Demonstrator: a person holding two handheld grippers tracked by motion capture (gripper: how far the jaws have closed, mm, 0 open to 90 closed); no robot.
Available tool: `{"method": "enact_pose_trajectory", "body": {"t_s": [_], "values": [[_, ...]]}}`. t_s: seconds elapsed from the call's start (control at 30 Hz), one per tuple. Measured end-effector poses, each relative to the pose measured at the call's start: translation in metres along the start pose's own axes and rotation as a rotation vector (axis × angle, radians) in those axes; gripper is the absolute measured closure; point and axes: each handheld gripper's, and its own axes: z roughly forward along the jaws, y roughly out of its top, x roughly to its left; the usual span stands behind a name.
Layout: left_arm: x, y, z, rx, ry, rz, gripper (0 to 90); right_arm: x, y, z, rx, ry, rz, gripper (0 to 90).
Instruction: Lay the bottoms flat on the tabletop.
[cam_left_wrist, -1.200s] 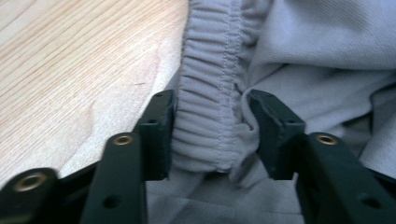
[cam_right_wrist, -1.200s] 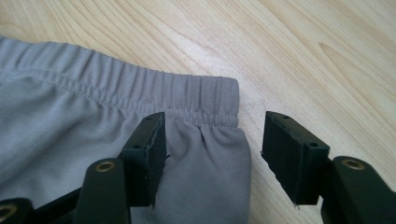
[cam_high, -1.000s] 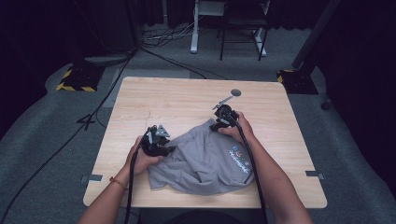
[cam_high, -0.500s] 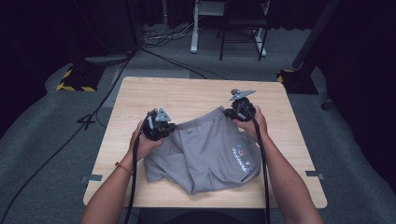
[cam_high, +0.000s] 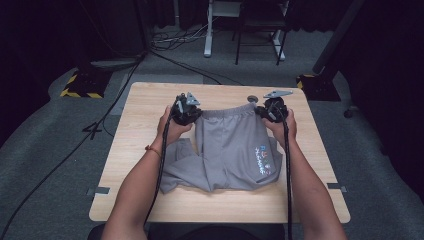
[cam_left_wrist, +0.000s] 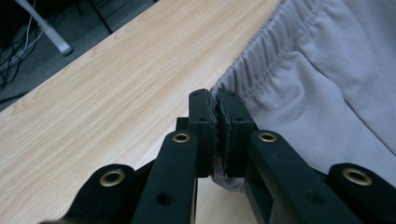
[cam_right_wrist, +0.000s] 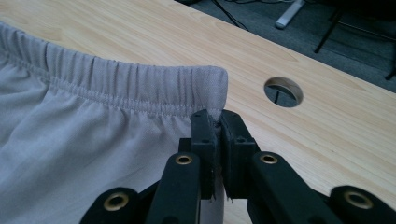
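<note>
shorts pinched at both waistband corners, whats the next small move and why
Probably draw the two tools apart and lower the shorts flat. The left tool and right tool each clamp a waistband corner, but the leg on the person's left lies bunched on the table.

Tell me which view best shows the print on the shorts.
The high view: the coloured print sits on the shorts near the person's right forearm, though too small to read. The gripper views show the elastic waistband instead.
</note>
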Motion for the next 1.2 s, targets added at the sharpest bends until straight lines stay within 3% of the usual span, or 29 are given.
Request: {"method": "enact_pose_trajectory", "body": {"t_s": [0.1, 0.13, 0.17, 0.27, 0.3, 0.33, 0.37, 0.4, 0.43, 0.5, 0.53, 0.6, 0.63, 0.67, 0.7, 0.83, 0.87, 1.07, 1.13, 1.2], "values": [[0.006, 0.002, 0.025, 0.022, 0.030, -0.056, 83.3, -0.004, -0.002, 0.010, 0.020, -0.028, 0.011, 85.1], [0.006, 0.002, 0.025, 0.022, 0.030, -0.056, 81.7, -0.004, -0.002, 0.010, 0.020, -0.028, 0.011, 85.1], [0.006, 0.001, 0.037, 0.059, 0.065, -0.076, 79.5, -0.008, -0.004, 0.018, 0.033, -0.045, 0.021, 85.1], [0.007, -0.003, 0.045, 0.090, 0.069, -0.081, 75.9, -0.016, -0.008, 0.028, 0.067, -0.085, 0.040, 83.4], [0.007, -0.007, 0.047, 0.129, 0.097, -0.064, 72.2, -0.019, -0.010, 0.031, 0.081, -0.093, 0.052, 80.7], [0.007, -0.007, 0.047, 0.129, 0.097, -0.064, 71.2, -0.023, -0.013, 0.032, 0.089, -0.099, 0.063, 79.0], [0.012, -0.015, 0.039, 0.127, 0.073, -0.065, 70.6, -0.026, -0.016, 0.032, 0.089, -0.105, 0.077, 73.5], [0.012, -0.015, 0.039, 0.127, 0.073, -0.065, 69.9, -0.026, -0.016, 0.032, 0.089, -0.105, 0.077, 73.5], [0.017, -0.024, 0.029, 0.130, 0.082, -0.064, 68.6, -0.033, -0.022, 0.026, 0.075, -0.088, 0.111, 59.7], [0.022, -0.037, 0.016, 0.143, 0.041, -0.066, 65.8, -0.041, -0.029, 0.018, 0.083, -0.069, 0.125, 54.4], [0.022, -0.037, 0.016, 0.143, 0.041, -0.066, 65.4, -0.041, -0.029, 0.018, 0.083, -0.069, 0.125, 54.4], [0.024, -0.058, -0.004, 0.142, 0.019, -0.059, 65.2, -0.049, -0.041, -0.003, 0.060, -0.044, 0.095, 53.3], [0.024, -0.058, -0.004, 0.142, 0.019, -0.059, 65.2, -0.049, -0.041, -0.003, 0.060, -0.044, 0.095, 53.3], [0.024, -0.068, -0.012, 0.141, 0.017, -0.048, 65.2, -0.050, -0.046, -0.008, 0.066, -0.030, 0.080, 53.4], [0.021, -0.079, -0.020, 0.156, 0.002, -0.030, 64.4, -0.051, -0.056, -0.019, 0.091, -0.026, 0.033, 53.8], [0.014, -0.094, -0.029, 0.177, -0.028, -0.005, 64.5, -0.051, -0.068, -0.026, 0.116, 0.005, 0.017, 55.4], [0.008, -0.102, -0.031, 0.193, -0.046, 0.008, 64.5, -0.048, -0.076, -0.027, 0.148, -0.003, -0.014, 56.6], [-0.003, -0.113, -0.039, 0.189, -0.037, 0.012, 67.4, -0.039, -0.093, -0.025, 0.186, 0.038, -0.037, 59.3], [-0.007, -0.117, -0.044, 0.194, 0.005, 0.040, 68.1, -0.034, -0.099, -0.024, 0.229, 0.018, -0.085, 60.5], [-0.010, -0.122, -0.051, 0.207, 0.036, 0.051, 68.7, -0.034, -0.104, -0.027, 0.245, 0.000, -0.088, 61.2]]}}
